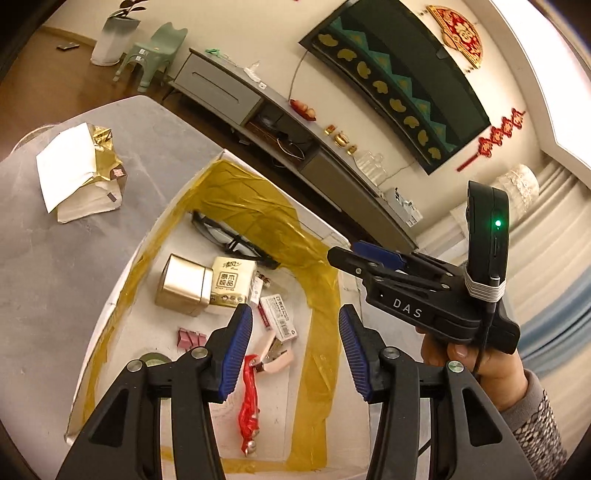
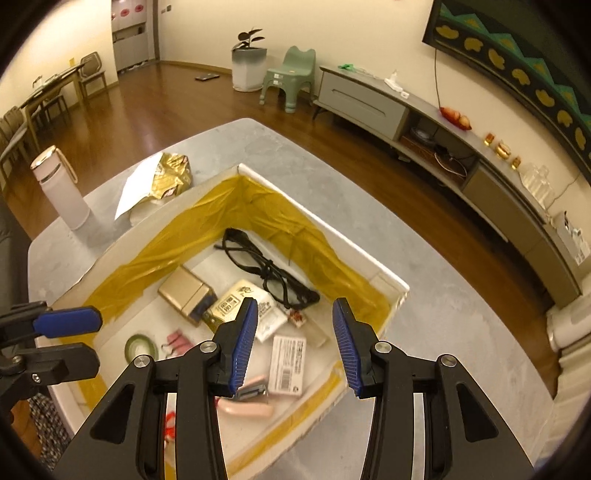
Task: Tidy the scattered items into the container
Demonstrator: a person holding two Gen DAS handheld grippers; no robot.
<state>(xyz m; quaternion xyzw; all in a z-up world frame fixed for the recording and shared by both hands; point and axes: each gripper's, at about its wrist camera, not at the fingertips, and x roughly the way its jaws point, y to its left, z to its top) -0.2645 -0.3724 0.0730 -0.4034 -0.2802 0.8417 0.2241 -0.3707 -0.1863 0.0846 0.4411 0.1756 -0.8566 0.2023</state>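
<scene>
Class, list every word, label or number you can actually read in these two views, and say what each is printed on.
"DAS": white letters on the body of the right gripper.
Tissue pack: Chinese characters, too blurred to read surely.
White barcode box: print and barcode digits too small.
Gold foil bag: small label, unreadable.
Red wall ornament: one gold character, unclear.

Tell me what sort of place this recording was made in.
Most likely a home living room: a low TV cabinet runs along the wall under a covered screen, a dining table with chairs stands further back, and a potted plant sits on wood flooring.
</scene>
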